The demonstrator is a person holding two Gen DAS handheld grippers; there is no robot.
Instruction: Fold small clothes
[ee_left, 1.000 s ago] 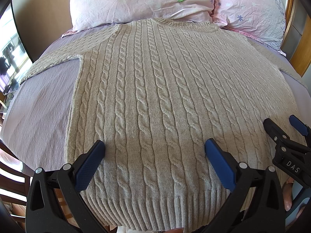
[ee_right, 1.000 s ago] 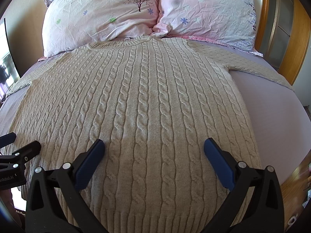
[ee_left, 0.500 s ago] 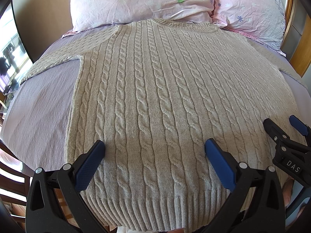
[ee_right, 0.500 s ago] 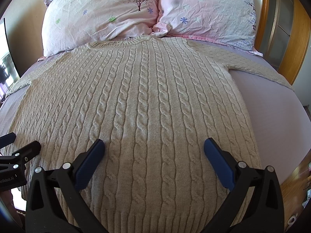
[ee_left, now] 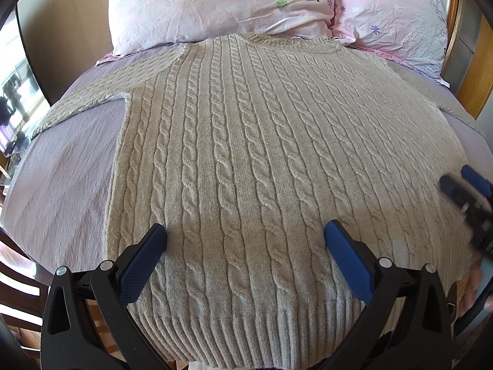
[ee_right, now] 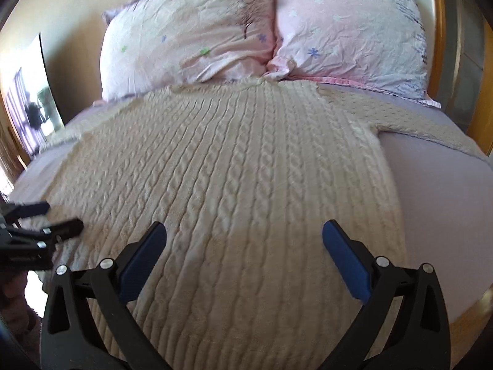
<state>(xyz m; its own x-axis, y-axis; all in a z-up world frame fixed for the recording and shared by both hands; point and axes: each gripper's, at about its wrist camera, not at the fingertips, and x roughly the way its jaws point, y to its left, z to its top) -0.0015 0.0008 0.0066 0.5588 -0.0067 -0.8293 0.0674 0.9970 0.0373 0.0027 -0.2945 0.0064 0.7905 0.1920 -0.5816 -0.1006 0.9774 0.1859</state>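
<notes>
A beige cable-knit sweater (ee_left: pixel 246 160) lies flat and spread out on the bed, neck toward the pillows, ribbed hem nearest me. It also shows in the right wrist view (ee_right: pixel 234 191). My left gripper (ee_left: pixel 246 234) is open and empty, hovering over the hem on the left half. My right gripper (ee_right: pixel 245 234) is open and empty, over the lower right half. Each gripper shows at the edge of the other's view: the right gripper (ee_left: pixel 465 191), blurred, and the left gripper (ee_right: pixel 46 219).
The bed has a lilac sheet (ee_left: pixel 61 185) and two pink floral pillows (ee_left: pixel 222 6) at the head. A wooden headboard (ee_right: pixel 437 30) runs along the right. Both sleeves lie spread out sideways, the left sleeve (ee_left: pixel 101 95) and the right sleeve (ee_right: pixel 425 123).
My right gripper has lifted and tilted up, so the pillows sit lower in its blurred view. It has also shifted right in the left wrist view. The left gripper has barely moved.
</notes>
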